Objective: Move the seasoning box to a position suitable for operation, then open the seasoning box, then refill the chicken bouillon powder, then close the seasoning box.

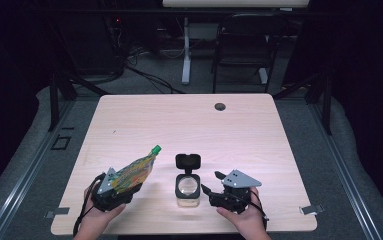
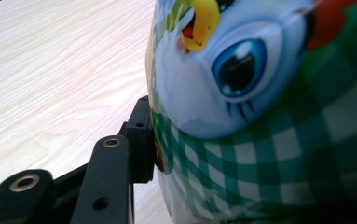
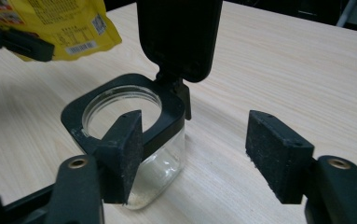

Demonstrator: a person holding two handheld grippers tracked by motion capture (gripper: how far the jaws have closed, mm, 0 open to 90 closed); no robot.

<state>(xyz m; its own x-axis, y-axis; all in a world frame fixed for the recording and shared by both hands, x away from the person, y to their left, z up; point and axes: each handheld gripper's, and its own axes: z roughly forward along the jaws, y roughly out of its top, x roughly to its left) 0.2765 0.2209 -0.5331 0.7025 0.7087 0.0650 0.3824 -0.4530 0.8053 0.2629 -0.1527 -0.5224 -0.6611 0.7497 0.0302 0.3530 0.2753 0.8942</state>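
A colourful spouted pouch (image 1: 135,172) with a green cap (image 1: 156,149) is tilted up to the right, and my left gripper (image 1: 121,191) is shut on its lower end. Up close, the pouch (image 2: 260,116) shows a cartoon face and green check, with one black finger (image 2: 141,135) pressed against it. A small glass jar (image 1: 188,187) stands at the table's front middle, its black flip lid (image 1: 188,161) raised. My right gripper (image 3: 195,149) is open just right of the jar (image 3: 134,121). Its left pad (image 3: 125,149) sits in front of the glass, and nothing lies between the pads.
The light wooden table (image 1: 189,120) has a round cable hole (image 1: 220,106) near its far edge. A black chair (image 1: 244,45) and another desk's leg (image 1: 185,55) stand on the floor beyond. Cables lie on the floor at the back left.
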